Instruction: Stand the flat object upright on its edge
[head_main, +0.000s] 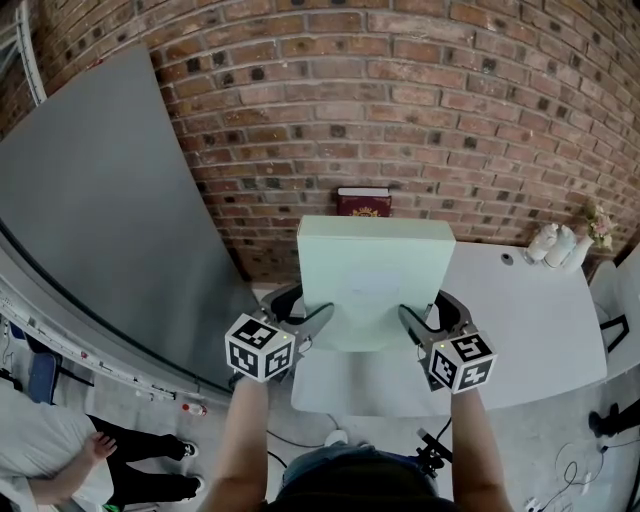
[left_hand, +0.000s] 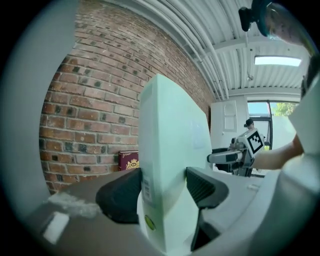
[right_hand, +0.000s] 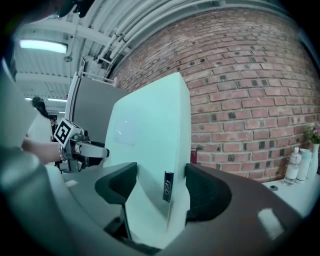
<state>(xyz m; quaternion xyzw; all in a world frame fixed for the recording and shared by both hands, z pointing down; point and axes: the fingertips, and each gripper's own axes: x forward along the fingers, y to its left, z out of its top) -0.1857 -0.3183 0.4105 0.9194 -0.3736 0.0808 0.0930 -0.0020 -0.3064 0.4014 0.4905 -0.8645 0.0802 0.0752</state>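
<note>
"Jaws, left and right: how do they stand?"

"Spread wide, yet both clamped. My left gripper (left_hand: 162, 192) pinches one side edge of the pale green box (head_main: 375, 265), a pad pressed on each broad face. My right gripper (right_hand: 160, 187) bites the opposite edge the same way."

"And where is the box?"

"Held upright between my two grippers, over the white table (head_main: 530, 320), before the brick wall (head_main: 400, 100). Whether its lower edge touches the table I cannot tell"
</note>
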